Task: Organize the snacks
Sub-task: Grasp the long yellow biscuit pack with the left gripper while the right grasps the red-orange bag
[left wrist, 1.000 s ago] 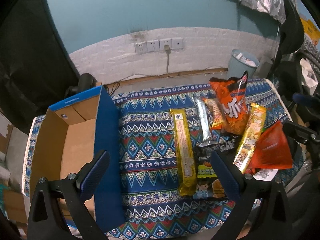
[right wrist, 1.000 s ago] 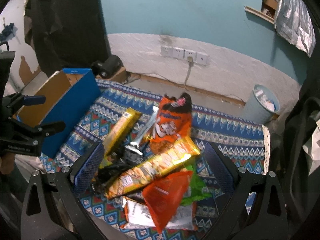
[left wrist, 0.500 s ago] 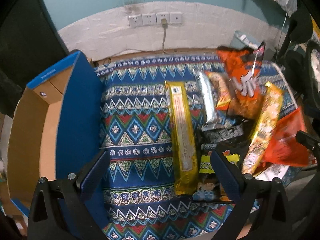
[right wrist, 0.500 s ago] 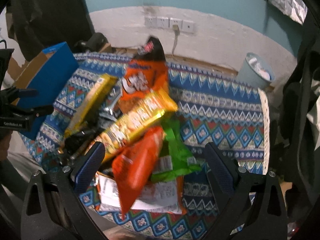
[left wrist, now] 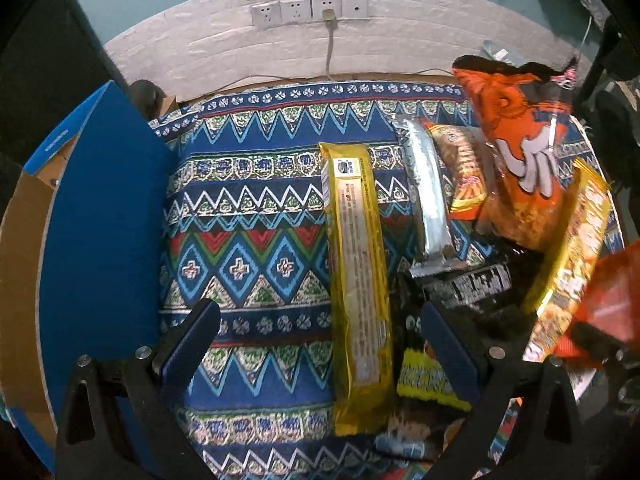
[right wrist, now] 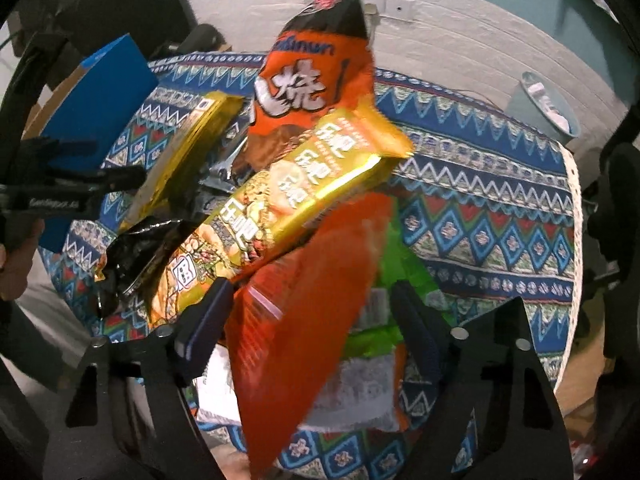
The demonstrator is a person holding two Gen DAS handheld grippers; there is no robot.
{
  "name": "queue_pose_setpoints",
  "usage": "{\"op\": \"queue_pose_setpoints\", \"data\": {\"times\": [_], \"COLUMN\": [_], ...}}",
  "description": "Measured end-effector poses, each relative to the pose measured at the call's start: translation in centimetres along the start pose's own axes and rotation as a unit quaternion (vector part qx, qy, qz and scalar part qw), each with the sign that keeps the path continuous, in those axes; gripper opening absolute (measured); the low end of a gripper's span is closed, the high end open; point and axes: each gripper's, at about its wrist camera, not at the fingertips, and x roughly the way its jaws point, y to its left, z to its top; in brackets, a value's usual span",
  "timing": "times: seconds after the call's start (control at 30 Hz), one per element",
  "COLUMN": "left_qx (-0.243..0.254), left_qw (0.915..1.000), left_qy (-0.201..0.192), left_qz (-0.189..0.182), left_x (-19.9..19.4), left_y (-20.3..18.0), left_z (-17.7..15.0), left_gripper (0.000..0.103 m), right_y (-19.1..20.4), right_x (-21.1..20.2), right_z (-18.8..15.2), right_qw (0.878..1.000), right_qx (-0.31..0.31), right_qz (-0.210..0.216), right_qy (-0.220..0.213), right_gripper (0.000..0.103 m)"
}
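Observation:
A heap of snacks lies on the patterned cloth (left wrist: 248, 216). My left gripper (left wrist: 318, 340) hangs open just over a long yellow packet (left wrist: 356, 280), whose near end lies between the fingers, untouched. Beside it are a silver bar (left wrist: 428, 200), a black packet (left wrist: 468, 288) and an orange chips bag (left wrist: 520, 160). My right gripper (right wrist: 312, 320) has its jaws closing around a red-orange bag (right wrist: 304, 300); the left pad is at its edge and a gap shows on the right. A gold packet (right wrist: 288, 196) and a green packet (right wrist: 400, 272) lie against that bag.
An open blue cardboard box (left wrist: 104, 220) stands at the cloth's left end, also seen from the right wrist (right wrist: 96, 100). Wall sockets (left wrist: 308, 10) with a cable are behind. A pale bin (right wrist: 548, 104) sits beyond the table's far right. A hand (right wrist: 16, 256) holds the left tool.
Both grippers have sunk toward the snack heap and tilted further down. The right jaws have narrowed around the red-orange bag. The left jaws stay as wide as before.

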Motion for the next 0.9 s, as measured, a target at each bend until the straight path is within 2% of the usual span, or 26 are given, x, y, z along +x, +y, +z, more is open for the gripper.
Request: {"op": "queue_pose_setpoints", "data": {"times": [0.07,0.13,0.17,0.2,0.23,0.37,0.4,0.57,0.63,0.67,0.73,0.77,0.8,0.83,0.9], "left_qx": [-0.006,-0.011,-0.013,-0.014,-0.016,-0.017,-0.018,-0.020,-0.020,-0.018,-0.003,0.005,0.015,0.022,0.028], "left_qw": [1.0000,0.9999,0.9999,0.9998,0.9998,0.9998,0.9998,0.9993,0.9988,0.9990,0.9996,0.9996,0.9995,0.9992,0.9992], "left_qy": [0.003,0.005,0.006,0.007,0.009,0.010,0.011,0.029,0.041,0.038,0.028,0.027,0.025,0.024,0.021], "left_qz": [-0.002,-0.005,-0.007,-0.008,-0.009,-0.007,-0.008,-0.012,-0.015,-0.013,-0.009,-0.006,-0.013,-0.023,-0.021], "left_x": [0.6,1.0,1.2,1.4,1.7,3.0,3.5,5.7,6.6,6.8,7.0,7.1,7.2,7.3,7.2], "left_y": [0.1,0.2,0.3,0.3,0.3,0.3,0.2,-0.1,-0.1,-0.2,-0.7,-1.0,-1.2,-1.5,-2.1], "left_z": [0.4,0.6,0.7,0.8,0.9,1.5,1.7,2.4,2.6,2.6,2.9,3.0,3.1,3.1,3.4], "left_gripper": [0.102,0.102,0.102,0.102,0.102,0.101,0.098,0.084,0.074,0.074,0.061,0.059,0.049,0.034,0.030], "right_y": [0.3,0.4,0.4,0.4,0.3,0.1,0.0,-1.4,-1.8,-2.1,-2.6,-2.7,-2.7,-2.7,-2.5], "right_x": [0.7,1.1,1.2,1.2,1.2,0.4,0.1,-1.6,-1.9,-2.2,-2.4,-2.5,-2.6,-2.6,-2.9], "right_z": [0.3,0.5,0.6,0.7,0.7,0.8,0.8,0.9,1.1,1.1,1.3,1.3,1.3,1.4,1.5], "right_qw": [1.000,1.000,1.000,0.999,0.999,1.000,1.000,0.999,0.999,0.999,0.998,0.998,0.998,0.998,0.998], "right_qx": [-0.007,-0.018,-0.020,-0.019,-0.020,-0.015,-0.013,0.010,0.021,0.026,0.032,0.035,0.037,0.036,0.033], "right_qz": [-0.009,-0.022,-0.024,-0.026,-0.026,-0.014,-0.009,0.002,0.007,0.007,0.007,0.008,0.009,0.009,0.008], "right_qy": [-0.002,-0.004,-0.004,-0.004,-0.004,-0.005,-0.008,-0.033,-0.039,-0.044,-0.047,-0.049,-0.051,-0.052,-0.057], "right_gripper": [0.078,0.074,0.066,0.050,0.042,0.028,0.024,0.019,0.018,0.018,0.017,0.017,0.017,0.016,0.015]}}
